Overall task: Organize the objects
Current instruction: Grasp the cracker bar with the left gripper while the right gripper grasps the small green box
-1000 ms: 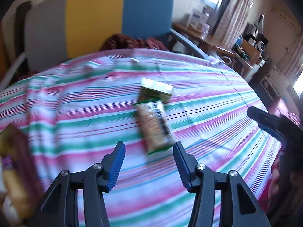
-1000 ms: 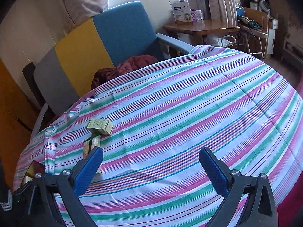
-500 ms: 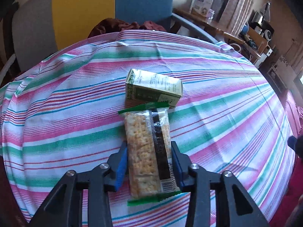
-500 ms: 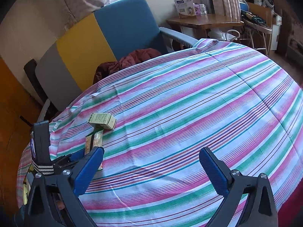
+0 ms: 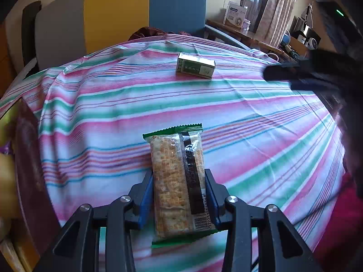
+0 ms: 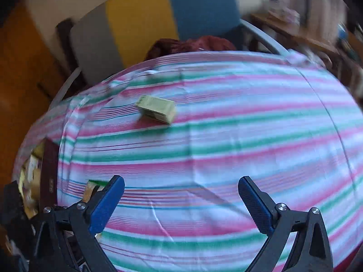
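Note:
A cracker pack (image 5: 177, 179) in clear wrap with green ends sits lengthwise between the blue pads of my left gripper (image 5: 178, 176), which is shut on it above the striped tablecloth (image 5: 249, 117). Farther back on the cloth lies a small green box (image 5: 195, 68). In the blurred right wrist view that green box (image 6: 157, 109) lies on the cloth ahead and to the left. My right gripper (image 6: 181, 188) stands open over the striped cloth (image 6: 238, 136) with nothing between its fingers. The cracker pack's green end (image 6: 96, 183) peeks out beside the right gripper's left finger.
A brown box (image 5: 29, 158) holding yellow packets stands at the table's left edge, seen too as the brown box (image 6: 48, 170) in the right view. A grey, yellow and blue chair (image 5: 118, 13) with dark red cloth stands behind the table. My right gripper's dark fingers (image 5: 301, 72) reach in from the right.
My left gripper closed its pads on the cracker pack and drew it back, away from the green box. My right gripper swung left and rolled, so the green box now lies nearer its centre.

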Tool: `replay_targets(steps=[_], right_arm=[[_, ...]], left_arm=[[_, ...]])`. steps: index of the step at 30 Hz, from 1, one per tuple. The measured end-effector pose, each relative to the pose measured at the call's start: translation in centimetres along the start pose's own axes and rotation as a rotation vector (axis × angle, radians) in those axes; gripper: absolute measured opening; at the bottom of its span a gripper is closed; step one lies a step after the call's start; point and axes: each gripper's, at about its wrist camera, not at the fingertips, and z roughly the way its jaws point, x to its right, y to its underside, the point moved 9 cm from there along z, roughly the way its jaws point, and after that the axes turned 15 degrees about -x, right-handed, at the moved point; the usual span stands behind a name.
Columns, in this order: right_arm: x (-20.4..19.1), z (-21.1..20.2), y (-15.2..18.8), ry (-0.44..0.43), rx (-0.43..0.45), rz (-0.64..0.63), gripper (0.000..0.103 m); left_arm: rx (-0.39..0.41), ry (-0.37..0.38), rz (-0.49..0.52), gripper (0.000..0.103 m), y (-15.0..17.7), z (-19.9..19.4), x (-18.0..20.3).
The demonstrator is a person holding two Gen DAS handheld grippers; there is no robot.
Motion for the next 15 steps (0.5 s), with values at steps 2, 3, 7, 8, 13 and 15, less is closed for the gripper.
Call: replay_targets(steps=[2,3,7,8,13,15], right_arm=[[-0.9,0.9,-2.1,0.025,-0.002,-0.081,0.101],[-1.2,1.5,-3.1,0.038,-0.005,-0.109,0.101],[-2.6,4.6,-7.1,0.119,-0.049,-0.233,0.101],[-2.9,5.1,-7.9,0.137,-0.054,-0.256,0.101],[-3.7,8.1,-10.9,0.186,-0.089,-0.313,0.101],[-3.8,9.2,-11.6,0.213,-0.104,-0.331,0.098]], left_arm=[[0.016,0.012,-0.003,0.041,0.6,-0.2,-0.2],[0.022,0.018,-0.002,0.041,0.8,-0.3,-0.3],[0.038,0.051,-0.01,0.041,0.7,-0.1,-0.5],[0.042,0.053,-0.009,0.041,0.6,-0.1,-0.4],[0.061,0.051,0.002,0.041,0.6,0.0,-0.4],[0.066,0.048,0.005,0.041,0.6,0.0,-0.3]])
